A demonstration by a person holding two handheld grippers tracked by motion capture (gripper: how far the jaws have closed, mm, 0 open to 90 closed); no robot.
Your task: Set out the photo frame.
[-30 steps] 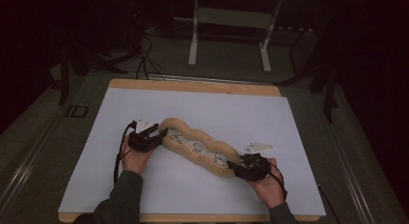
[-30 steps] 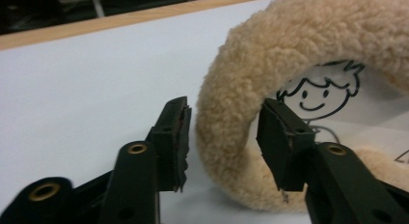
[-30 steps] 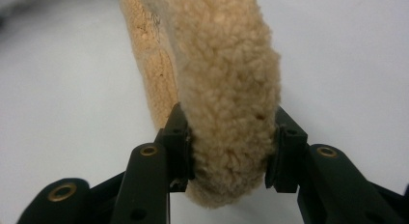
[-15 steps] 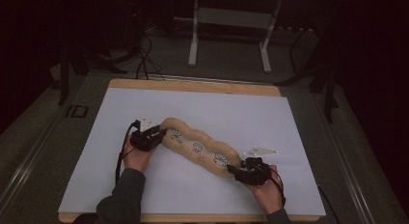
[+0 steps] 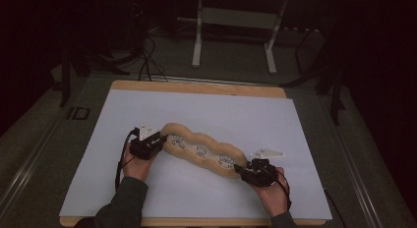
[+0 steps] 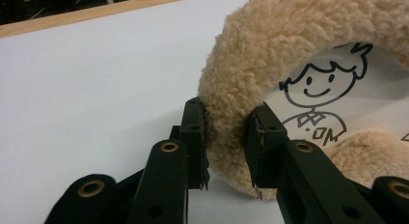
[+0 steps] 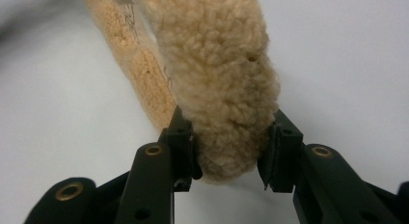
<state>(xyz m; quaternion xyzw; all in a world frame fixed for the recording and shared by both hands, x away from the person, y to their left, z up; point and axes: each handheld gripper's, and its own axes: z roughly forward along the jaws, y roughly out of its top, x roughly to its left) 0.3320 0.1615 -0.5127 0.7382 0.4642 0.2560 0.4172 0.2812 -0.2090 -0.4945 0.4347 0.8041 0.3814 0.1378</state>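
Note:
A long tan fleecy piece (image 5: 201, 152) with cartoon figures drawn on its pale panels lies slantwise on the white mat (image 5: 221, 105). My left gripper (image 5: 161, 139) is at its far-left end and my right gripper (image 5: 241, 170) at its near-right end. In the left gripper view the left gripper (image 6: 226, 142) pinches the fleecy rim (image 6: 270, 35) beside a smiling cartoon figure (image 6: 313, 84); its jaws have just been closing. In the right gripper view the right gripper (image 7: 231, 151) squeezes the rounded fleecy end (image 7: 217, 64), its jaws also having just been closing on it.
The mat lies on a wooden table (image 5: 196, 86). Beyond it are a metal stand (image 5: 233, 21) and cables (image 5: 145, 51) on a dark floor. Bare mat lies on all sides of the fleecy piece.
Both pairs of jaws have closed in on the two ends of the fleecy piece. The hands have hardly shifted, and the piece lies where it was.

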